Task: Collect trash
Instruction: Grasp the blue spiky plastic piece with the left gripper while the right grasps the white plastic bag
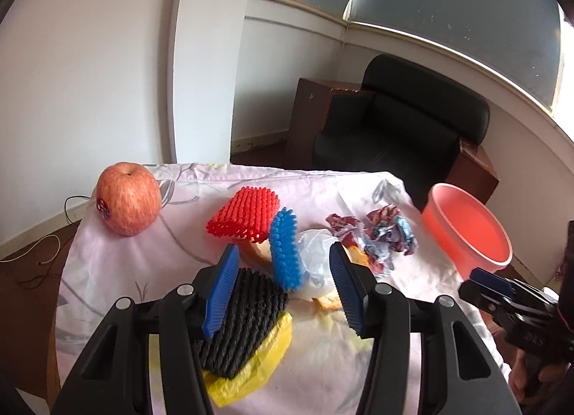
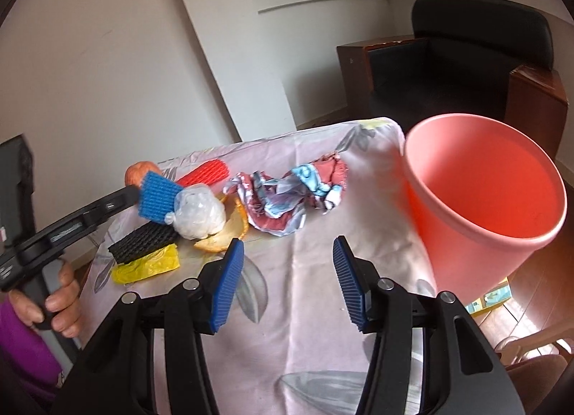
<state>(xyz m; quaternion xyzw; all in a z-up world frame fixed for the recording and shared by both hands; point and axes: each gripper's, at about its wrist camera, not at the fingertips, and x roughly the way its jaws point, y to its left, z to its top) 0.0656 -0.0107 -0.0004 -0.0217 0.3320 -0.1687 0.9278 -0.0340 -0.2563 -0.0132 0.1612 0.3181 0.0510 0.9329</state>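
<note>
Trash lies on a cloth-covered table (image 1: 143, 257): a red foam net (image 1: 245, 214), a blue foam net (image 1: 285, 250), a black foam net (image 1: 247, 318) on a yellow plastic bag (image 1: 258, 361), a white plastic bag (image 1: 315, 260) on orange peel (image 1: 328, 302), and crumpled printed wrappers (image 1: 380, 232). My left gripper (image 1: 285, 278) is open, its fingers on either side of the blue net and white bag. My right gripper (image 2: 287, 264) is open and empty above bare cloth, the wrappers (image 2: 290, 196) ahead. A pink bin (image 2: 484, 199) stands at the table's right edge.
An apple (image 1: 129, 198) sits at the table's far left corner. A black armchair (image 1: 405, 121) and wooden side tables stand behind the table. The pink bin (image 1: 470, 228) shows at the right in the left wrist view. The left gripper's body (image 2: 71, 221) reaches in from the left.
</note>
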